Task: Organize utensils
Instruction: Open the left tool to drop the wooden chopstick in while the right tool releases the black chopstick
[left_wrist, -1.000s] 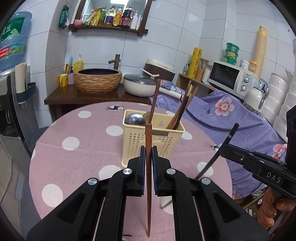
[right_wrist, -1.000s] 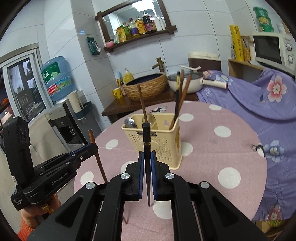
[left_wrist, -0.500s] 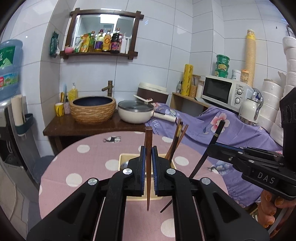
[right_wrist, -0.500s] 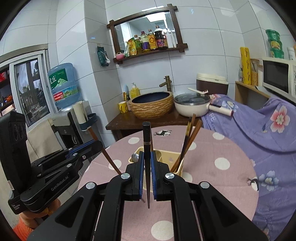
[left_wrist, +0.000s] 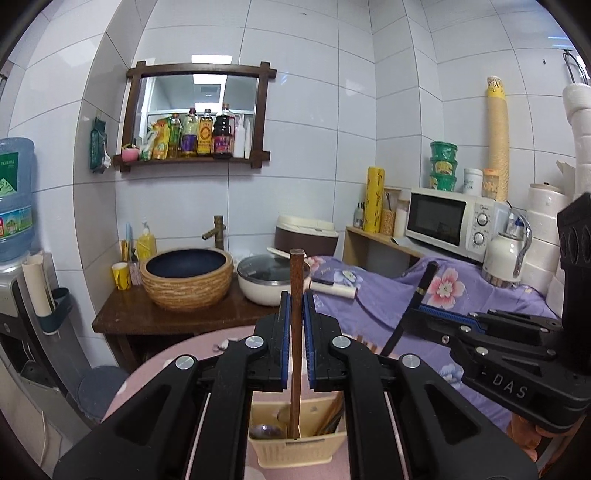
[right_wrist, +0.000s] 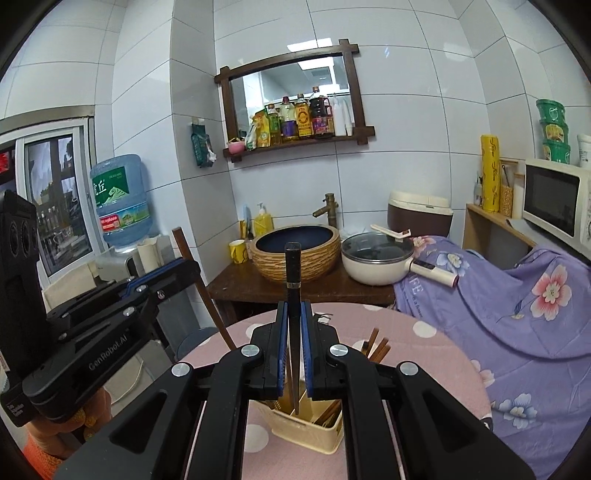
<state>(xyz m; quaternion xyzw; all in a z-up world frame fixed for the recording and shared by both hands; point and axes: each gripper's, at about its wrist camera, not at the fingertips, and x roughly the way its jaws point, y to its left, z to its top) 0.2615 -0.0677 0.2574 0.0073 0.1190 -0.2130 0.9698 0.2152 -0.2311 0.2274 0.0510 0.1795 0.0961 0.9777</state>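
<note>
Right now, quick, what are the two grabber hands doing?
Left gripper: shut on a brown chopstick, upright above the yellow basket.
Right gripper: shut on a black chopstick, upright above the same basket.

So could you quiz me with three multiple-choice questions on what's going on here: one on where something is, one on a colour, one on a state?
1. Where is the cream utensil basket?
A. on the pink dotted table
B. in the sink
C. on the microwave

2. What colour is the chopstick in the right gripper?
A. white
B. black
C. green

3. How is the left gripper?
A. open, empty
B. shut on the brown chopstick
C. holding a spoon

Answers: 1 A, it stands on the table. 2 B, its shaft is black. 3 B, the jaws pinch it upright.
</note>
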